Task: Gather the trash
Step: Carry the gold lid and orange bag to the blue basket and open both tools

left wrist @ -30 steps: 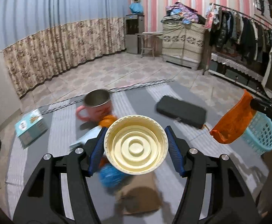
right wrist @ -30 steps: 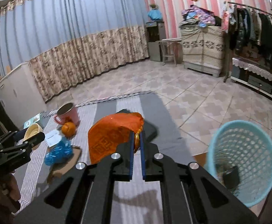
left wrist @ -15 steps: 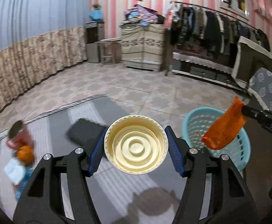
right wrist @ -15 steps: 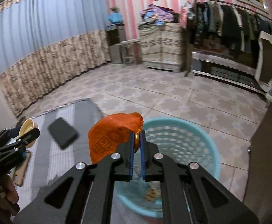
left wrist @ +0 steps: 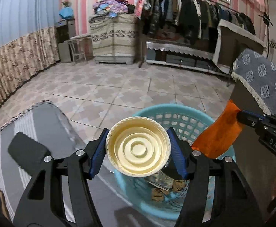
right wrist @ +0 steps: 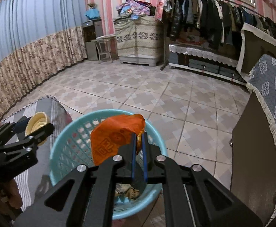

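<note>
The turquoise plastic basket (right wrist: 62,151) stood on the tiled floor beside the grey striped counter (left wrist: 49,124), some scraps already in its bottom. Both pieces of trash hung over it, so the step in hand was the drop. The left gripper (left wrist: 138,149) held its jaws partly open, clamped on a cream round lid (left wrist: 138,149) above the near rim. The right gripper (right wrist: 139,143), jaws almost shut, pinched an orange wrapper (right wrist: 115,136) (with a gold trim) over the opening. Next, each would need to open its jaws.
</note>
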